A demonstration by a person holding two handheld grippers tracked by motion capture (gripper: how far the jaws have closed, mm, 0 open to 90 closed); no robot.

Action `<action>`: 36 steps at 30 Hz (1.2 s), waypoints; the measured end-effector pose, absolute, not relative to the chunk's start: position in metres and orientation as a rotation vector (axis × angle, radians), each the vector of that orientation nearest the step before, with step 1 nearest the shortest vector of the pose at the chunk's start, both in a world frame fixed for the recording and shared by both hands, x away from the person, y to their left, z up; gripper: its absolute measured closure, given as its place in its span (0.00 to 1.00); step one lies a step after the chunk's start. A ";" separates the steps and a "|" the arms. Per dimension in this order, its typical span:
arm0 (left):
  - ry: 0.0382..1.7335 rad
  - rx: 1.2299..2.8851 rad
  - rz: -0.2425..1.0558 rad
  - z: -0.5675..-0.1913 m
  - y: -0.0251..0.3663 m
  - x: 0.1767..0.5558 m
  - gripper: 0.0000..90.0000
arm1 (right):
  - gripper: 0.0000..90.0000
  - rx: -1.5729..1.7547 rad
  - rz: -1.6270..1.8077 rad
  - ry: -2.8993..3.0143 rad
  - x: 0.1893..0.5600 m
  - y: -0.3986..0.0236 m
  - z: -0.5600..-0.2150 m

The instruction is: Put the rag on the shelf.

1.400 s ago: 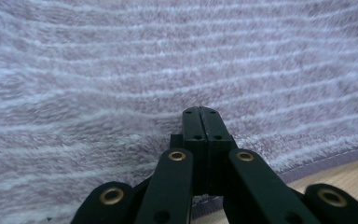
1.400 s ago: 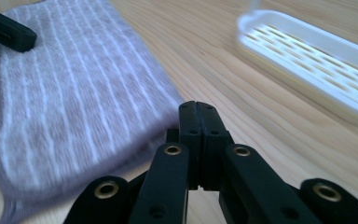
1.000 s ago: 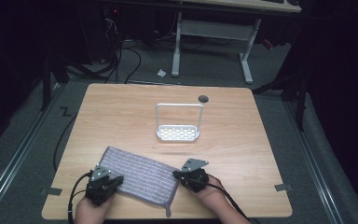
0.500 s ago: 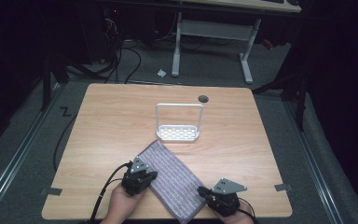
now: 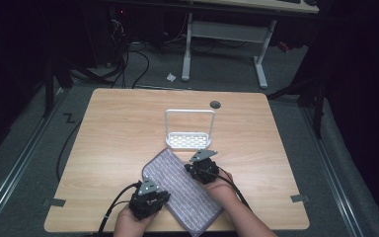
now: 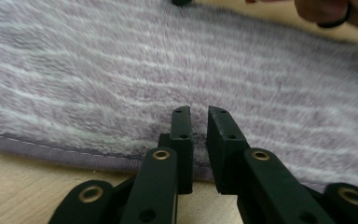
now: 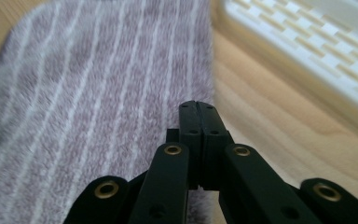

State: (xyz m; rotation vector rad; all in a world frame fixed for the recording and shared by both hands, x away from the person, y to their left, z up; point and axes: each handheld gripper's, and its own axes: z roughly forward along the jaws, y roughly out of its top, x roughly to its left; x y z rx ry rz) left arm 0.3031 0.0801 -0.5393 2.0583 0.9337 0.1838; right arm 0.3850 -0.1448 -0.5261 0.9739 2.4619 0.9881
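Moved: right hand-held gripper (image 5: 199,167) is now sitting at the far long edge of the striped towel (image 5: 182,190), jaws clenched, nothing visibly pinched. Left hand-held gripper (image 5: 154,195) is parting slightly over the near hem, gripping nothing. Towel is lying diagonally on tabletop (image 5: 118,133), just before white rack (image 5: 189,140); repositioning likely under way.

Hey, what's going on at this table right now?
A person is working a striped purple towel on a wooden table with two tools. The left hand-held gripper, jaws just opening slightly, sits at one long edge; the right hand-held gripper, jaws shut, rests at the opposite edge. A white rack stands just beyond.
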 end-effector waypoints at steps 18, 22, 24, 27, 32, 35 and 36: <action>0.799 2.120 0.082 -0.539 0.053 0.298 0.85 | 1.00 1.083 1.061 2.394 0.289 -0.219 -0.536; 0.786 2.093 0.066 -0.533 0.058 0.295 0.72 | 0.97 1.090 1.105 2.380 0.275 -0.226 -0.535; 0.863 2.008 0.120 -0.527 0.067 0.313 0.68 | 0.95 1.075 1.131 2.352 0.275 -0.226 -0.531; 0.902 1.992 0.172 -0.526 0.067 0.327 0.63 | 0.94 1.077 1.146 2.327 0.279 -0.227 -0.529; 0.987 1.942 0.222 -0.533 0.056 0.361 0.51 | 0.91 1.098 1.132 2.315 0.287 -0.232 -0.531; 1.006 1.978 0.221 -0.539 0.041 0.372 0.53 | 0.86 1.111 1.134 2.304 0.288 -0.235 -0.533; 1.006 1.978 0.221 -0.539 0.041 0.372 0.54 | 0.86 1.111 1.134 2.304 0.288 -0.235 -0.533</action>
